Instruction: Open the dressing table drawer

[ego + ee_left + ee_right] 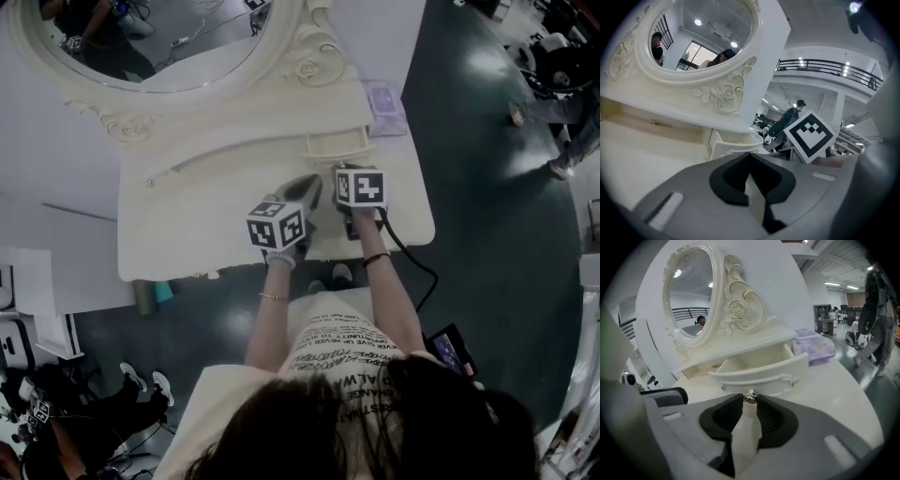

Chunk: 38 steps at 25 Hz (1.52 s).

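**Drawer stands open, right tongs on its knob**

We find the drawer drawn out of the low shelf under the oval mirror. Its inside shows, and its curved front reaches out over the surface. It sits at the right end of that shelf. Our right tongs pinch the small metal knob at the middle of the drawer front, one pad on each side of it. Our left tongs are pressed together with nothing between them. They sit just beside the right tongs, on their left, and point toward the drawer's left corner without touching it.

As for room, a strip of bare surface lies between the drawer front and the surface's front edge. In the head view both tongs stand over that strip. Left of the drawer we have a wide bare stretch that runs to the surface's left edge. The right side is tighter. A purple pack lies just beside the drawer's right end. A little beyond it the surface's rounded right edge gives way to the dark floor.
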Each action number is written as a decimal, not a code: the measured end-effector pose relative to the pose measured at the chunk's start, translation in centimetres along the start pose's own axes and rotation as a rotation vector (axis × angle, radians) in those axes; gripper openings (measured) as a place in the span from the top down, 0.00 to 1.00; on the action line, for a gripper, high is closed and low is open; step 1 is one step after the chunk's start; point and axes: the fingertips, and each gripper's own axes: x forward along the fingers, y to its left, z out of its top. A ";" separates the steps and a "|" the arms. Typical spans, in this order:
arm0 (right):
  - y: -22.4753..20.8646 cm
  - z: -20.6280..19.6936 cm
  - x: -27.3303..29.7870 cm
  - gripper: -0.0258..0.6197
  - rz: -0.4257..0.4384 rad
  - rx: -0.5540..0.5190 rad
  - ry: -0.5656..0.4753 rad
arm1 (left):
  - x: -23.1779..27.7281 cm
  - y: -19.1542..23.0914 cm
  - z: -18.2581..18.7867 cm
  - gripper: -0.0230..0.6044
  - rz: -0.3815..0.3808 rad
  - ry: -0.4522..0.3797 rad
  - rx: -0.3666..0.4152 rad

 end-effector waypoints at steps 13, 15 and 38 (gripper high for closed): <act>-0.1 -0.4 -0.4 0.80 0.005 -0.001 0.002 | 0.1 -0.5 -0.6 0.97 0.000 0.004 -0.007; 0.0 -0.6 -0.4 0.80 0.006 0.000 0.003 | 0.1 -0.6 -0.7 0.97 0.000 0.004 -0.006; 0.0 -1.0 -0.9 0.78 0.022 -0.018 -0.035 | -0.2 -1.0 -1.4 0.97 -0.004 0.001 -0.025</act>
